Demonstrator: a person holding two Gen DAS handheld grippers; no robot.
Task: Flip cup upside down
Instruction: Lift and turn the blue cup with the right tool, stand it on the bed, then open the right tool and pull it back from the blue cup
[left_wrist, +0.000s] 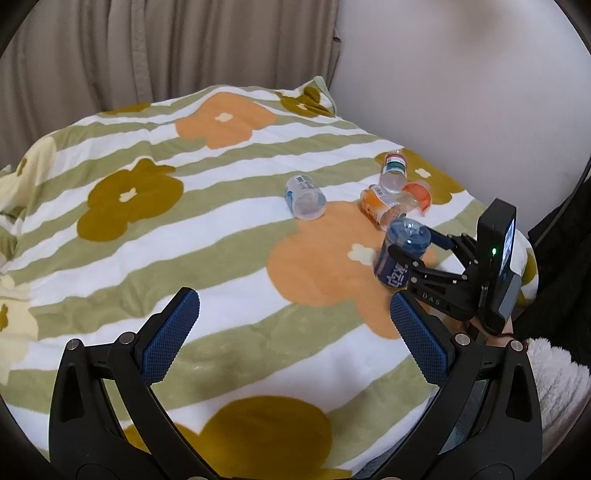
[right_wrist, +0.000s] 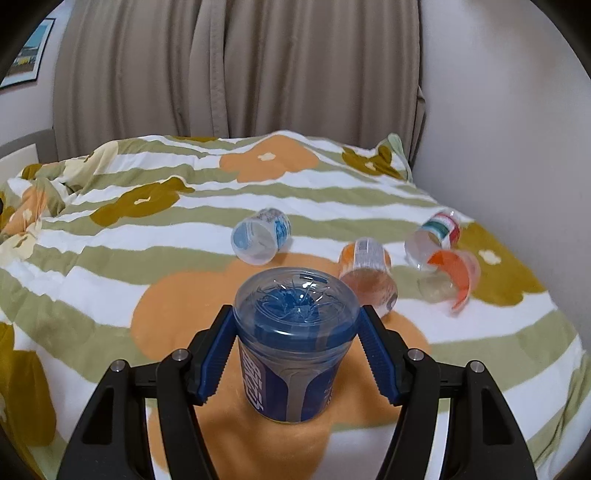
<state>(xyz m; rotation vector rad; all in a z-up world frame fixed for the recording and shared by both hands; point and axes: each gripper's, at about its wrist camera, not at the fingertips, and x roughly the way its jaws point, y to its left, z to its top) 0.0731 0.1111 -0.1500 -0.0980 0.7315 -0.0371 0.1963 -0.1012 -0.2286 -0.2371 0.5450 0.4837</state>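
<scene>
A dark blue plastic cup (right_wrist: 291, 347) stands on the flowered blanket (right_wrist: 184, 258) between the fingers of my right gripper (right_wrist: 295, 332), wide end up. The blue pads (right_wrist: 218, 354) press its sides just below the rim. In the left wrist view the same cup (left_wrist: 400, 254) shows at the right, tilted slightly, held by my right gripper (left_wrist: 410, 251). My left gripper (left_wrist: 291, 325) is open and empty, low over the blanket (left_wrist: 221, 258), to the left of the cup.
Several other cups lie on their sides beyond: a light blue one (right_wrist: 260, 236), an orange one (right_wrist: 369, 273), a clear one with red (right_wrist: 448, 275) and a striped one (right_wrist: 436, 232). A wall stands at the right, curtains behind.
</scene>
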